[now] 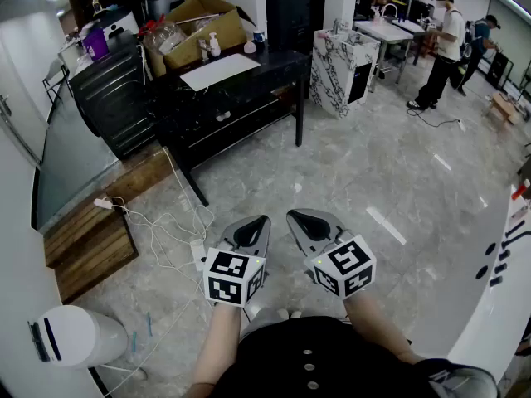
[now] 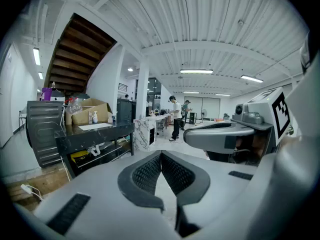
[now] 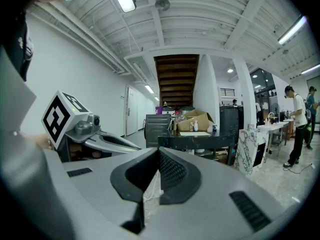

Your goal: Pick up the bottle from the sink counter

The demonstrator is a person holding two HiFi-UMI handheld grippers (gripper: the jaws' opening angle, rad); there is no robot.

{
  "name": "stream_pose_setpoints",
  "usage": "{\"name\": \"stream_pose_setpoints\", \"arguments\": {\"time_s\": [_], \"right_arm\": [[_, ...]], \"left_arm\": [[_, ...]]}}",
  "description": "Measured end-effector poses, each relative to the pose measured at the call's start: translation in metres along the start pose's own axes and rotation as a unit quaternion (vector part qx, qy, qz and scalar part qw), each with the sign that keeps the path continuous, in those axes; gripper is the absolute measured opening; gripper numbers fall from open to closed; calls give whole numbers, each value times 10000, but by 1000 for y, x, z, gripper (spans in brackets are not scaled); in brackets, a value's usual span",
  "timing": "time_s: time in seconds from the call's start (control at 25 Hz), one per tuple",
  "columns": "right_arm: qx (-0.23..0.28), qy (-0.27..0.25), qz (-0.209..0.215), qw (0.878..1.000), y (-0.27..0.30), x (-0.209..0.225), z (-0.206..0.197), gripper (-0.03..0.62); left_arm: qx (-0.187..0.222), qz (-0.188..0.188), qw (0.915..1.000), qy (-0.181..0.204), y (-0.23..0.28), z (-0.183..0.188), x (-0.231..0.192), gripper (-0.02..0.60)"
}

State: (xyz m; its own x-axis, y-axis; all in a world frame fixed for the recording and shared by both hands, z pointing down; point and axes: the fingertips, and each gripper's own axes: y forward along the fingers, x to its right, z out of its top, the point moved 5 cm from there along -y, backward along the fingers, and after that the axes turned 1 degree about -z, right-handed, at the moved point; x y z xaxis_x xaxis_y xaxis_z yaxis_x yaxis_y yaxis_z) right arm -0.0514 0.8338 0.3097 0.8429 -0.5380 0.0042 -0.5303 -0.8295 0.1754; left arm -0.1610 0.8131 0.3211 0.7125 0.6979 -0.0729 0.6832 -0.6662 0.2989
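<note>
Seeing black counter (image 1: 249,89) at far side of tiled floor (image 1: 348,164), cardboard box (image 1: 199,31) on top toward its left end. Holding left gripper (image 1: 262,220) and right gripper (image 1: 292,215) low, side by side over the floor, close to the body, touching nothing. Left: jaws fully together, pads meeting, nothing between. Right: same, closed and empty. Spotting white pump bottle (image 1: 214,45) upright on the counter just beside the box, well apart from both.
</note>
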Motion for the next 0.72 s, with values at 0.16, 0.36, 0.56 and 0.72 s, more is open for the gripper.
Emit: {"name": "stream_pose_setpoints", "arguments": {"time_s": [0.16,0.36,0.56,0.72], "right_arm": [[-9,3,-30,10000,-1,5,-1,2],[-15,14,-17,10000,0,6,-1,1],[57,221,82,9997,5,8,-3,3],[-16,261,-77,9996,11,15,-6,5]], "left_arm": [[26,-30,10000,16,5,4,4,18],[-6,-41,10000,1,9,2,3,18],[26,-215,9998,43,14,4,3,18],[116,-213,9997,70,17,6,-2,20]]}}
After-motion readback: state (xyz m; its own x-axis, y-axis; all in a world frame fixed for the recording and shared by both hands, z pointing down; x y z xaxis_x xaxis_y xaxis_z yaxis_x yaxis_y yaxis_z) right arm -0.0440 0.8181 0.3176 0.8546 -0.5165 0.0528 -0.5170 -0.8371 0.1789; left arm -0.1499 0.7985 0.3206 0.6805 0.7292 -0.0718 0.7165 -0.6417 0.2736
